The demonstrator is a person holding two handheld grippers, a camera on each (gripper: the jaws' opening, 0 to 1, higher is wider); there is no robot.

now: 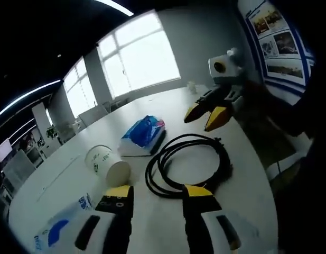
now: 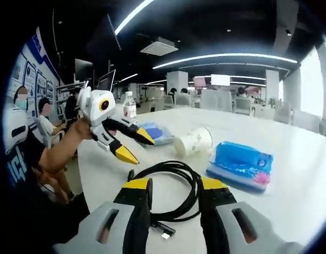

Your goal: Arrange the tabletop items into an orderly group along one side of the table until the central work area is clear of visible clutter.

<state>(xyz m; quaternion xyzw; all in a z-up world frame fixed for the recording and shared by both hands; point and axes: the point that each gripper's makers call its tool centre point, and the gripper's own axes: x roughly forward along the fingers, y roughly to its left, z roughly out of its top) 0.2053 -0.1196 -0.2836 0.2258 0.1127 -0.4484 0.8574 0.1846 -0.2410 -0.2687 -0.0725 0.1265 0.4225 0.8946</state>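
1. In the left gripper view, at the lower left, I see a blue-and-white packet (image 1: 59,231) lying on the white bench (image 1: 247,174), partly behind my left gripper (image 1: 158,191).
2. That gripper's yellow-tipped fingers (image 1: 118,192) rise from the bottom edge, spread apart with nothing between them.
3. Just above them, left of centre, a white paper cup (image 1: 106,164) lies on its side.
4. Beyond the cup, near the middle, a blue tissue pack (image 1: 144,130) rests on top of a flat book-like item; I cannot tell more about what that is.
5. Right of centre, a coiled black cable (image 1: 186,164) sits on the bench, its near loop just ahead of my right-hand finger.
6. At the upper right, the right gripper (image 1: 207,116) hovers over the bench's far edge, fingers parted and empty.
7. In the right gripper view, at the left edge, seated people are beside the bench, and a hand holds the left gripper (image 2: 133,145) above the bench (image 2: 289,196), open and empty.
8. Behind it stands a clear water bottle (image 2: 129,107), with the blue packet (image 2: 155,132) just right of it.
9. At centre, the cable (image 2: 176,185) lies between the right gripper's (image 2: 176,185) spread, empty fingers (image 2: 137,197).
10. Right of that lie the tipped cup (image 2: 194,142) and the tissue pack (image 2: 241,163).
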